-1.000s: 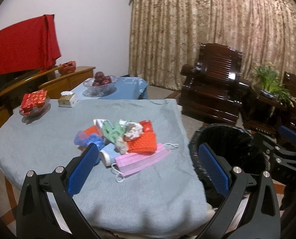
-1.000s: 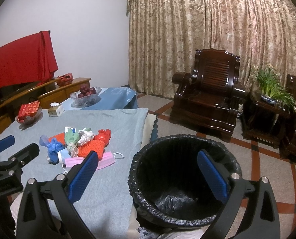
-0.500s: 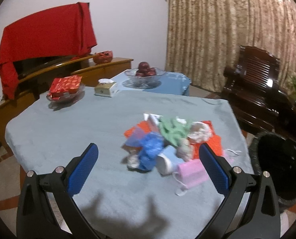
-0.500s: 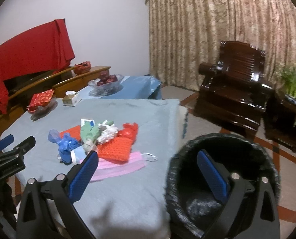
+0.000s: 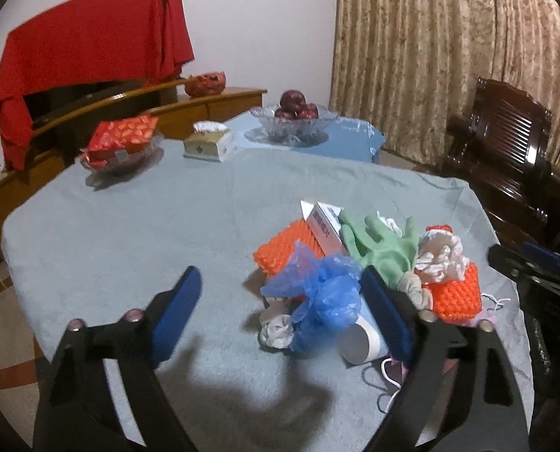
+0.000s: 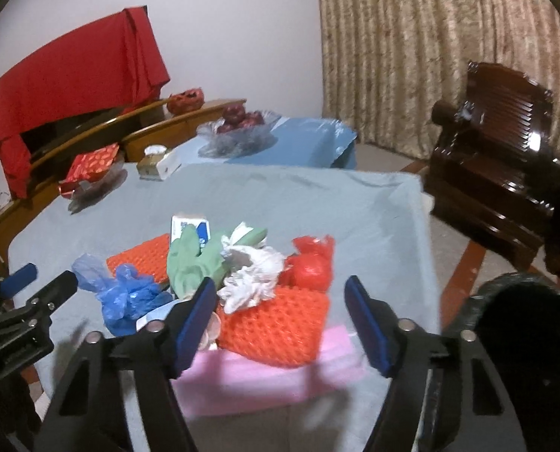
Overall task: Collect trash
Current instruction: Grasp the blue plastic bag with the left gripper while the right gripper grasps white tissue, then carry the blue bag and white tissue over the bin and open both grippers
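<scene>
Both claws are hanging wide open over the trash pile on the bench: left claw (image 5: 280,297) nearing the blue bag (image 5: 317,293), right claw (image 6: 282,318) over the orange net (image 6: 276,329) beside it. I'd be pinching low, one piece each

left gripper (image 5: 280,301): black angular frame — two forked arms, each ending in a finger
left fingers (image 5: 174,312): faced with flat royal-blue pads, long and rectangular, with slightly rounded tips
left fasteners: round silvery screw heads, two on each arm near the base of the pads (they catch a pinkish glint)
right gripper (image 6: 282,320): same black plastic build, with triangular cut-outs low in the arms
right fingers (image 6: 195,320): matching blue pads — their inner faces look smooth and matte
right fasteners: two round metallic screw heads per arm, set in the black frame
cables, sleeves, skin: not visible in either view
</scene>
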{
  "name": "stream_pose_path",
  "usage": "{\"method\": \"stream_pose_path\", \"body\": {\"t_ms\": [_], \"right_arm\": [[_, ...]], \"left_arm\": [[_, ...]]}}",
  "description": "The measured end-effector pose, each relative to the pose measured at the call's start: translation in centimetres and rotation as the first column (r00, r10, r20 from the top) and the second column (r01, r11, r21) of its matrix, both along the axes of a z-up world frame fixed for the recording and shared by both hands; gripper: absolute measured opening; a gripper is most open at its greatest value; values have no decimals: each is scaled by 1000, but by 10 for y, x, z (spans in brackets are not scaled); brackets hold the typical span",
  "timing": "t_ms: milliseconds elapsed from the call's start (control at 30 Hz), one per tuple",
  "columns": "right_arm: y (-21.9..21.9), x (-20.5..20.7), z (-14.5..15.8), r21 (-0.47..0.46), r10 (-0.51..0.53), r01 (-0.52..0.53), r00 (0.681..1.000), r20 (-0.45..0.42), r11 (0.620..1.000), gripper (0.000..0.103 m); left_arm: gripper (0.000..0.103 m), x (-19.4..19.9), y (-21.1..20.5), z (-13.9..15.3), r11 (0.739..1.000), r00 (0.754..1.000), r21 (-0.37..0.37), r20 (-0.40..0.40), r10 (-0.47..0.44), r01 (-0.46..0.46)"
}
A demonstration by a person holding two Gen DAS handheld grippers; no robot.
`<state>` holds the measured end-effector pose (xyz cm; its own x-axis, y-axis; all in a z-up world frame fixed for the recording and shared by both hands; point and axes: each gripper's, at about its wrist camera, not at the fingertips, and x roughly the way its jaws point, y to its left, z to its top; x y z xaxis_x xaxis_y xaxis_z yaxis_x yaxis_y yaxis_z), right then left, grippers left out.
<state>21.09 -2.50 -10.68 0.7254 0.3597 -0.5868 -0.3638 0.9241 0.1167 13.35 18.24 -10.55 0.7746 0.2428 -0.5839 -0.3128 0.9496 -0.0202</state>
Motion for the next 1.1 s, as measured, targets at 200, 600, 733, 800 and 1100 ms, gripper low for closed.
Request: {"method": "stream_pose_path", "body": {"t_ms": [200, 600, 733, 800, 1100], "right_arm": [[18, 21, -17, -18, 38, -39, 999, -39, 999, 55], [22, 32, -32, -5, 102, -103, 992, -71, 995, 13], [16, 28, -25, 15, 105, -104, 993, -50, 994, 11], [11, 25, -19, 31, 102, -101, 994, -39, 994, 10], [-6, 2, 19, 79, 113, -116, 993, 42, 990, 8]], "left_arm": [[81, 10, 0, -13, 1000, 1000, -5, -17, -11, 11], [70, 37, -9, -38, 999, 996, -14, -79, -49, 48], [39, 45, -13, -41, 994, 991, -43, -90, -103, 99], [25, 48, -13, -40, 991, 989, -65, -84, -124, 119], [7, 30, -14, -7, 990, 992, -66, -2, -128, 128]]}}
